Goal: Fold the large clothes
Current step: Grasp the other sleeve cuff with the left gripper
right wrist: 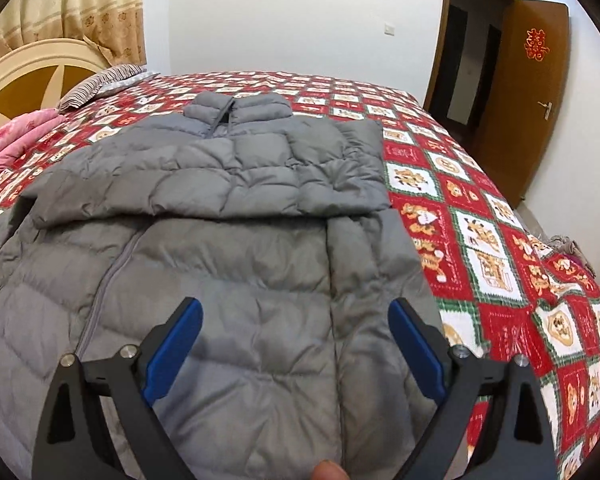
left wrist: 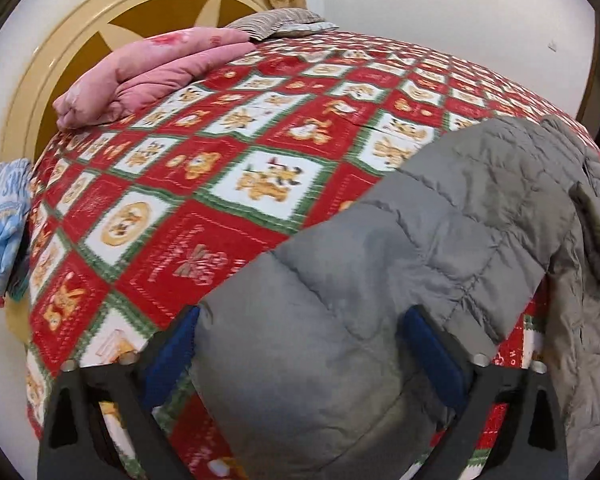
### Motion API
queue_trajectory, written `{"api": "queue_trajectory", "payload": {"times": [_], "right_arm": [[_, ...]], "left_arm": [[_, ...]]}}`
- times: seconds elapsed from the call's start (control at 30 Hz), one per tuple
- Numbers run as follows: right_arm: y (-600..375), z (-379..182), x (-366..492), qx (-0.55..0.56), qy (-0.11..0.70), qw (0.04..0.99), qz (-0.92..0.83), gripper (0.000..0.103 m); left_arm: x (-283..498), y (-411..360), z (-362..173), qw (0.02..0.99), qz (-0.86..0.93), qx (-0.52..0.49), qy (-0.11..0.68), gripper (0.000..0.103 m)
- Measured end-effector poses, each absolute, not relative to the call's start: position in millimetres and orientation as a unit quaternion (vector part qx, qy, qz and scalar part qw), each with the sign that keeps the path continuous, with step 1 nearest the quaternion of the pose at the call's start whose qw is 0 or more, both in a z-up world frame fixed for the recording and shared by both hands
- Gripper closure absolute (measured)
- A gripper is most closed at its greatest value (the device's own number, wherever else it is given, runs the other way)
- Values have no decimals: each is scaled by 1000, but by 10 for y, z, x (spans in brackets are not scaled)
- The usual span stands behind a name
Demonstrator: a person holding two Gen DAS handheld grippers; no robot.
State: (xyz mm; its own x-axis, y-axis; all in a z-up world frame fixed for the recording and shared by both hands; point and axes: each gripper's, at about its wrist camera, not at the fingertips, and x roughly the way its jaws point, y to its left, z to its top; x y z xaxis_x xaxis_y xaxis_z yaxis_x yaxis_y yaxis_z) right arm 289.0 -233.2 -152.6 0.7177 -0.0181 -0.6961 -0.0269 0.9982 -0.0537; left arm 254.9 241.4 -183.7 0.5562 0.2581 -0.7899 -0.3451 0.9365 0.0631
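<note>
Jacket (right wrist: 220,240): I see it lying on the bedspread (right wrist: 480,216), collar away from me.
Sleeve (left wrist: 320,360): between my left gripper's (left wrist: 298,320) fingers.
Folded quilt (left wrist: 148,76), pillow (right wrist: 96,84): by the headboard (left wrist: 48,64), left.
Door (right wrist: 516,92): right of the bed.

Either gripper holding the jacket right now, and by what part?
Neither. The left gripper straddles a sleeve of the grey jacket, jaws open; the right gripper is open above its body.

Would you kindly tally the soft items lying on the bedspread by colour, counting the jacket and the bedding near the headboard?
Grey: 1, the puffer jacket
Pink: 1, the folded quilt
Striped brown: 1, the pillow
Total: 3
Both grippers hover with jaws open: left gripper, right gripper.
</note>
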Motion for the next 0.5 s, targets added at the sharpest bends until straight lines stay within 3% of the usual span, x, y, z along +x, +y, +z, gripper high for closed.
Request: {"api": "queue_trajectory", "payload": {"times": [0.03,0.1,0.17,0.5], "right_arm": [[-2351,-1529,2866,-29,373,927,0,7],[-2401,-1527,2828,-27,368,929,-8,7],[-2424,-1520,2787,-27,364,931,-15,7],[-2607,-1467,2723,-31,344,937,-47,7]], "left_arm": [[2557,2401,-1838,881,165,-47,441,39],[2569,2379,-1776,886,151,-43,436,71],[2586,2378,-1646,892,156,-31,424,80],[2988,1894,-53,942,198,82,258,84]]}}
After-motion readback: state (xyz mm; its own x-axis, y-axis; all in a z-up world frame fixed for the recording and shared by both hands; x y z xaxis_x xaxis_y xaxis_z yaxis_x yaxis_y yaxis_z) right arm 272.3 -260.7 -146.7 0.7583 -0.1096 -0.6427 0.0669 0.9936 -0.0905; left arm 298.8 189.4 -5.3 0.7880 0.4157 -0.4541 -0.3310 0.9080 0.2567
